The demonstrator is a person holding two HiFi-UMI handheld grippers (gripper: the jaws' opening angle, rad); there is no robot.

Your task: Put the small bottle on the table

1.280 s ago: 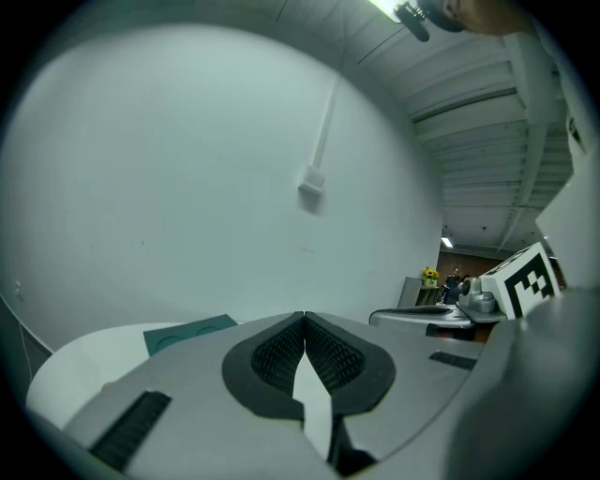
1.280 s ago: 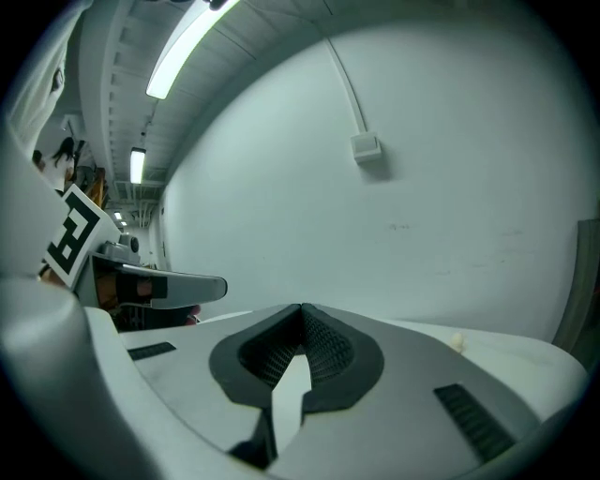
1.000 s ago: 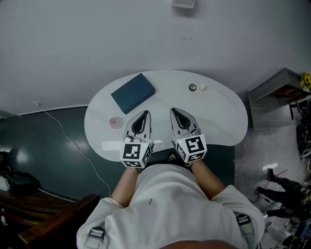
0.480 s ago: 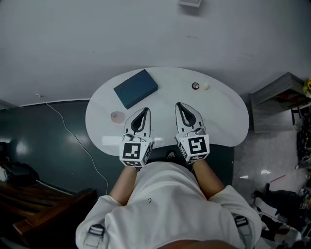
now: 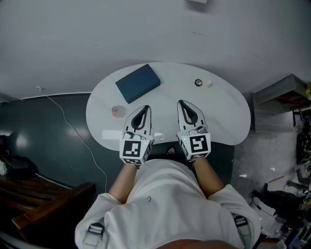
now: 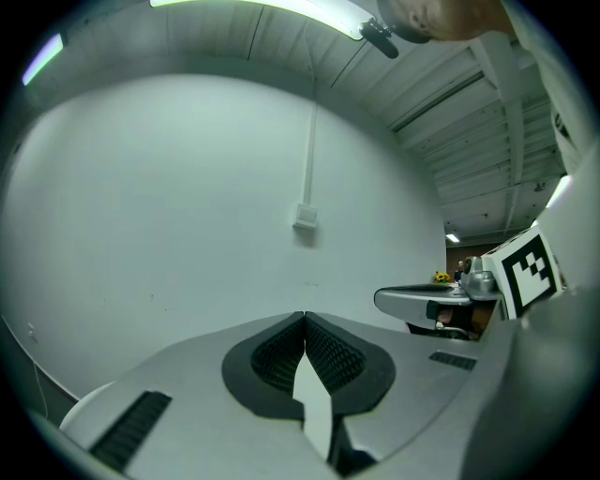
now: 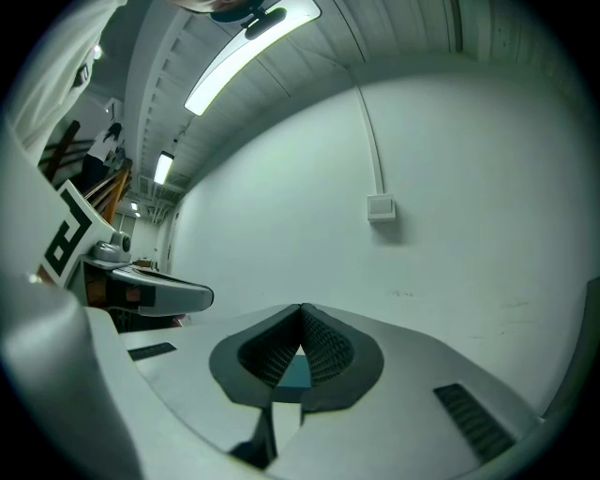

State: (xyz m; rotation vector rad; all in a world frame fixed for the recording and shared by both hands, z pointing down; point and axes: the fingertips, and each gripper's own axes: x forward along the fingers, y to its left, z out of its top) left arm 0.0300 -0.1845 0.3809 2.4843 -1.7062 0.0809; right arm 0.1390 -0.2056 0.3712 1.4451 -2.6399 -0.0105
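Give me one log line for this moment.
left gripper: shut, empty | right gripper: shut, empty | both above table | box on table

Over the last second the head view drifts, so the white surface (image 5: 223, 116) now sits a little higher and further right in frame, and the wall fitting (image 5: 197, 1) above it slips almost out at the top edge. The right tool (image 5: 181, 103) edges slightly away from the left tool (image 5: 145, 108), widening the gap between them, and it rolls a touch, so its marker cube (image 5: 195, 145) lies straighter than before.
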